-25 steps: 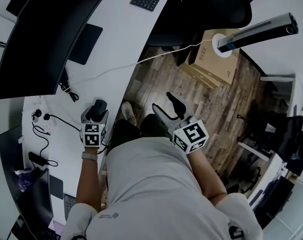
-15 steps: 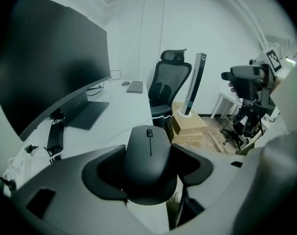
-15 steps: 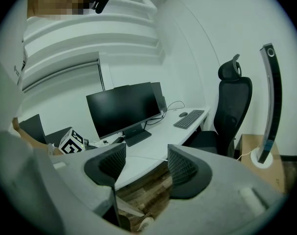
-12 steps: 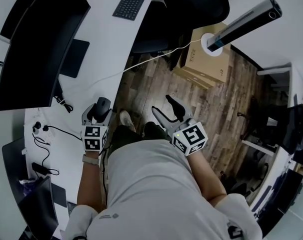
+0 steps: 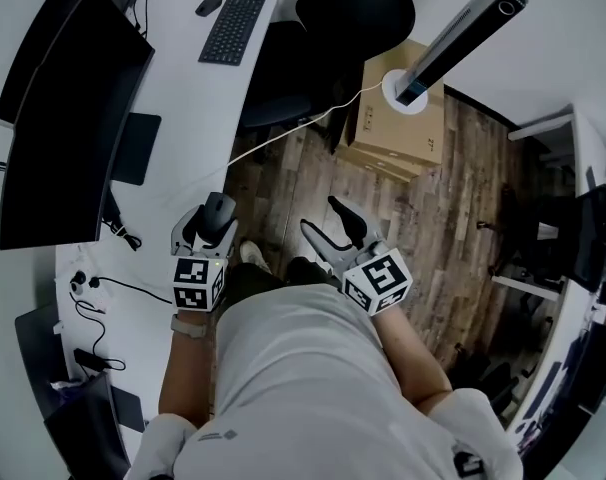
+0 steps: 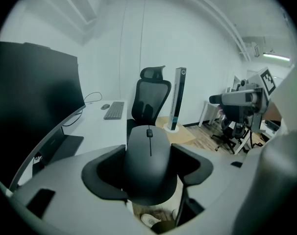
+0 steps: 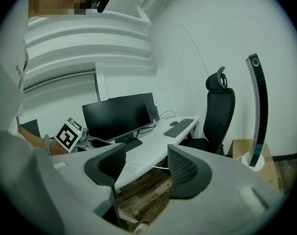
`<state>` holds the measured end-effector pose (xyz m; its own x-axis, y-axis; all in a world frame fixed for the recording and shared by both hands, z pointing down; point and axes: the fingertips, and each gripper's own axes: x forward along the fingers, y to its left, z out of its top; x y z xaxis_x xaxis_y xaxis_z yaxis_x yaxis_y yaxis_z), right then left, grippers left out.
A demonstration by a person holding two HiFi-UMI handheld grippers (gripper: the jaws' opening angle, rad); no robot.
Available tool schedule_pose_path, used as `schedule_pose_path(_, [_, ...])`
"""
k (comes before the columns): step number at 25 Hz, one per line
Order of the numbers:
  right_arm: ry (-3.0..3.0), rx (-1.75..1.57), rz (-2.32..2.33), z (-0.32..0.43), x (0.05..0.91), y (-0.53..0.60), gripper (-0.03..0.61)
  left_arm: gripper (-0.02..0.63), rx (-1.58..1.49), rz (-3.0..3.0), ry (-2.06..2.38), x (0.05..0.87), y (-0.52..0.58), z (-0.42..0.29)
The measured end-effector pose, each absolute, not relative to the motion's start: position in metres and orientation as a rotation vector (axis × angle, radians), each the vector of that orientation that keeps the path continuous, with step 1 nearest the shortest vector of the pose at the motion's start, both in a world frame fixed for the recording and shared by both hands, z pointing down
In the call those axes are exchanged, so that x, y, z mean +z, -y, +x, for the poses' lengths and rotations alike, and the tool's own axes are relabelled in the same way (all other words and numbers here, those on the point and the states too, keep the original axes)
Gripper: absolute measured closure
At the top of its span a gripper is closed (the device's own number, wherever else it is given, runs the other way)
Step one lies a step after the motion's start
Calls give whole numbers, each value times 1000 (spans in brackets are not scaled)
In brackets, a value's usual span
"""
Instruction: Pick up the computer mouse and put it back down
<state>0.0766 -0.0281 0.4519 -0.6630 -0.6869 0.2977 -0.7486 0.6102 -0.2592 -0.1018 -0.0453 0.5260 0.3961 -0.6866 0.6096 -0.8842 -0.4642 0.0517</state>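
The white desk [image 5: 178, 158] ends just beside the load, with wooden floor [image 5: 283, 183] showing beneath, so any slackened squeeze on that smooth, rounded shell would likely drop it past the desk edge. The right gripper [image 5: 320, 216] hangs open and empty. The left gripper [image 5: 209, 230] is clamped on the black computer mouse [image 6: 149, 155], held between its jaws, wheel end forward, lifted clear of the desk.

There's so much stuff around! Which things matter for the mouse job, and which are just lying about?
In use: computer mouse, clamped by the left gripper; white desk.
Lying about: monitor, keyboard, second mouse, office chair, cardboard box; right gripper, jaws apart and empty.
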Motion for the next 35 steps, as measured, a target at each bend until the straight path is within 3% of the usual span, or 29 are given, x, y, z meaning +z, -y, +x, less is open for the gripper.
schedule_pose_path(20, [2689, 526, 1251, 123, 443, 11, 314, 330, 581, 2492, 1324, 446, 55, -25])
schedule_pose_path(35, [2659, 542, 1291, 126, 448, 23, 314, 330, 623, 2465, 1324, 457, 74, -41])
